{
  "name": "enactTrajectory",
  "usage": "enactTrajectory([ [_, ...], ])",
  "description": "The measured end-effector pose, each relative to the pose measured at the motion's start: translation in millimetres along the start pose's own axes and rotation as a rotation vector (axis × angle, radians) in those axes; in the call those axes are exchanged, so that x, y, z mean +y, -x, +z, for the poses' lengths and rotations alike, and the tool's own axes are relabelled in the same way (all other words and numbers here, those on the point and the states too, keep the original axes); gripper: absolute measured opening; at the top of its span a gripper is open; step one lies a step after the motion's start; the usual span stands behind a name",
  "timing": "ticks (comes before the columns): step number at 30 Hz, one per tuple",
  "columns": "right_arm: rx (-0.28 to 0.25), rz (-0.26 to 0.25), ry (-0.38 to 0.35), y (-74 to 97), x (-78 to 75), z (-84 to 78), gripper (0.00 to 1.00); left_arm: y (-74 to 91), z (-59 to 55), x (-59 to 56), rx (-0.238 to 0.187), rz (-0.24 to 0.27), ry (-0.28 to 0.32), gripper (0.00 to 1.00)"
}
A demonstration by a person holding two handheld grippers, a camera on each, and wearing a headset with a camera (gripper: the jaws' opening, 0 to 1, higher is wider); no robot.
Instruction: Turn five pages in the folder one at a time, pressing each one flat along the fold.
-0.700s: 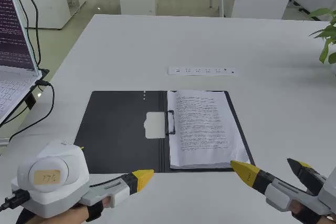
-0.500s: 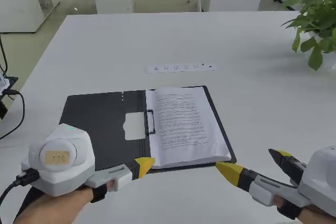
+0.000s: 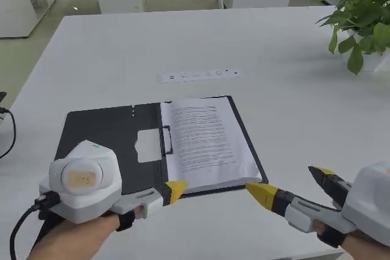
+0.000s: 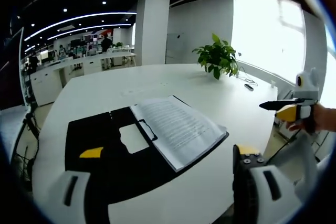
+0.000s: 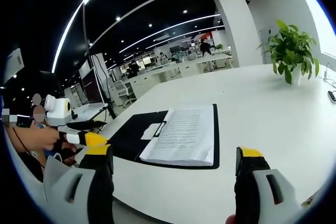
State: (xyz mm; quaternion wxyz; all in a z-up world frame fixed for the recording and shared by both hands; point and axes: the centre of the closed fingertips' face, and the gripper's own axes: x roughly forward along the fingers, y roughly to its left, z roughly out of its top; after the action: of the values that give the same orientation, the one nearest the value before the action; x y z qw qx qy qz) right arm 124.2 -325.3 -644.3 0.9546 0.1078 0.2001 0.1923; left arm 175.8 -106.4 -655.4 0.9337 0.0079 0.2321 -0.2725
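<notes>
Head view: the folder (image 3: 103, 141) lies open on the table (image 3: 292, 89), pages (image 3: 204, 141) stacked on its right half. My left gripper (image 4: 168, 152) and right gripper (image 3: 291, 182) hover just before it, jaws wide, empty. First turn, I judge: next, pinch a corner of the topmost one.

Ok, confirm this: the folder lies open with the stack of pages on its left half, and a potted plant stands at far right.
Wrong side: the head view shows the stack of pages on the right half of the folder. It does lie open, potted plant at far right.
</notes>
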Motion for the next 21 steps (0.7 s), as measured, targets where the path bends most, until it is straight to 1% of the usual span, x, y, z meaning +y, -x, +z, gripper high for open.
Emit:
enactTrajectory([
  [1,0.003,0.005,0.007,-0.8,1.5,0.0,0.99,9.2,-0.2,5.2,-0.007,0.019,0.017,0.99],
  [2,0.012,0.010,0.016,-1.9,3.3,-0.3,1.00,12.7,-0.2,7.1,-0.011,0.025,0.022,0.99],
  [3,0.021,0.015,0.023,-2.0,4.4,-1.0,1.00,23.8,-0.3,13.0,-0.028,0.049,0.043,0.99],
  [4,0.017,0.017,0.028,-2.4,5.1,0.5,1.00,30.2,-0.8,16.5,-0.036,0.060,0.051,0.99],
  [5,0.016,0.018,0.029,-2.4,5.2,1.0,1.00,40.3,-4.1,20.1,-0.031,0.070,0.061,0.99],
  [6,0.017,0.020,0.028,-2.5,5.5,1.4,1.00,46.2,-6.3,23.0,-0.029,0.078,0.067,0.99],
  [7,0.018,0.022,0.026,-2.7,5.8,1.3,1.00,53.2,-9.2,29.6,-0.033,0.094,0.070,0.99],
  [9,0.023,0.024,0.027,-2.5,5.7,0.3,1.00,61.6,-12.4,35.1,-0.032,0.111,0.069,0.99],
  [10,0.024,0.024,0.025,-2.4,5.6,-0.3,1.00,67.4,-15.3,39.7,-0.029,0.127,0.071,0.99],
  [12,0.030,0.025,0.025,-1.5,6.3,-3.1,1.00,74.2,-19.5,43.3,-0.032,0.139,0.081,0.99],
  [14,0.032,0.023,0.030,-0.8,6.2,-5.5,1.00,78.1,-23.7,44.5,-0.030,0.147,0.088,0.99],
  [16,0.039,0.018,0.026,1.2,6.1,-7.5,1.00,83.1,-30.4,46.4,-0.014,0.159,0.088,0.99],
  [19,0.027,0.016,0.019,2.7,7.0,-4.5,1.00,87.9,-31.5,50.3,-0.024,0.169,0.099,0.99],
  [21,0.018,0.016,0.031,2.2,7.4,-1.5,1.00,88.7,-31.9,51.6,-0.029,0.174,0.105,0.99],
])
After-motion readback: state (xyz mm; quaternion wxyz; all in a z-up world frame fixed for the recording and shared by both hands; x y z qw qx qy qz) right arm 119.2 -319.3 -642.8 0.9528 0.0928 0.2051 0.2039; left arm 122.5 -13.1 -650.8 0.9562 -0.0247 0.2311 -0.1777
